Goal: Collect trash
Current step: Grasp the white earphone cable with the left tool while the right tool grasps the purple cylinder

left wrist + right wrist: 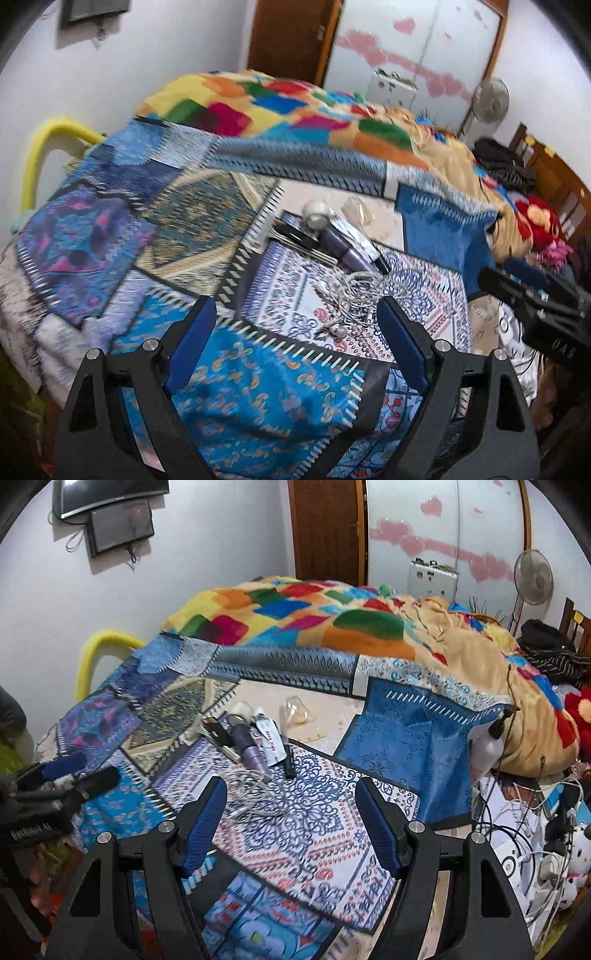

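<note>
Trash cluster: crumpled clear wrapper [296, 710] on the bare sheet strip mid-bed, beside white ball [242, 710], purple tube [246, 751], tangled earphones [255, 794]. I hold left hand-held gripper [297, 332] and right hand-held gripper [291, 812] w/ jaws apart, empty, hovering short of the pile, prob. lining up approach. Patchwork bedcover [314, 830]; multicolour blanket [295, 616] behind; wardrobe, fan [533, 578] at rear.

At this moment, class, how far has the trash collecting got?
Nothing looks collected. Both the left gripper and right gripper are open and empty above the bed. Left to do: the clear wrapper, tape roll and the other clutter beside the tangled white cable.
</note>
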